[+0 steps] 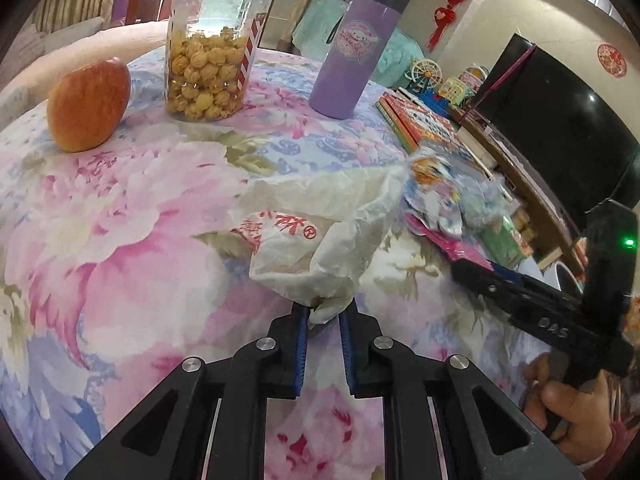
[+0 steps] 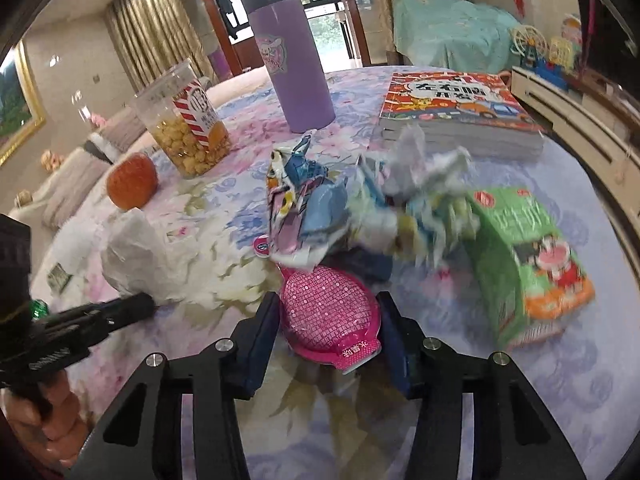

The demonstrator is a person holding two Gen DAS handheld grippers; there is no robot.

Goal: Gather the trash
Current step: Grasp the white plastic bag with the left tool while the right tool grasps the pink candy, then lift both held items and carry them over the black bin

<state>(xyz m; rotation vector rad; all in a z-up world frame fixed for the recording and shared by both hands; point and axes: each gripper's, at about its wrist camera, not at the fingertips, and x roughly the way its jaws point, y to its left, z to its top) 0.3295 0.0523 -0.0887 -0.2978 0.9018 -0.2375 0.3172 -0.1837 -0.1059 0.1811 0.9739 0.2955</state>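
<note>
crumpled white paper bag (image 1: 320,248) in left gripper (image 1: 325,316)

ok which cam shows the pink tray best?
Right wrist. The pink tray sits centred and whole between the right tongs, foil lid pattern readable. The left wrist view shows only a thin pink sliver at the edge of the wrapper pile, near the right tongs' tip.

On the floral desk (image 1: 120,200) stand an apple (image 1: 89,105), a popcorn jar (image 1: 212,48) and a purple tumbler (image 1: 356,48); stacked books (image 2: 460,120) lie near the tumbler.
</note>
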